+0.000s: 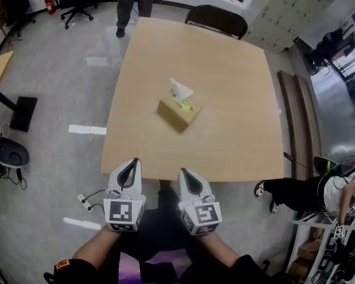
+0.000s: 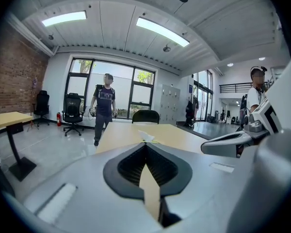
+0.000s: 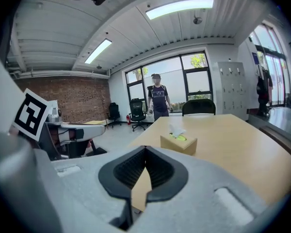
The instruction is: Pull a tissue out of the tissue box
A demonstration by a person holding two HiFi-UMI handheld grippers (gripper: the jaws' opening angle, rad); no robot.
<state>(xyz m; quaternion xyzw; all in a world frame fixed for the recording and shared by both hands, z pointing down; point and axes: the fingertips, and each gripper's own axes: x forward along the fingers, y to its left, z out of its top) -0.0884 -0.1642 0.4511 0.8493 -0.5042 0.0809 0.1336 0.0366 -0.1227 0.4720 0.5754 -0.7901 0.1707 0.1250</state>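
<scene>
In the head view the tissue box (image 1: 178,115), a tissue (image 1: 180,90) standing from its top, sits mid-desk (image 1: 236,70) well ahead of the left hand-held gripper (image 1: 132,161) and right hand-held gripper (image 1: 185,173); the left gripper view shows jaws pressed together, empty, and the right gripper view likewise, with the box ahead, slightly right.

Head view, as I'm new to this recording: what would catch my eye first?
A tan tissue box sits alone in the middle of the table, with a white tissue sticking up from its slot. By the table's near edge, the left gripper and right gripper are side by side, both shut and empty.
</scene>
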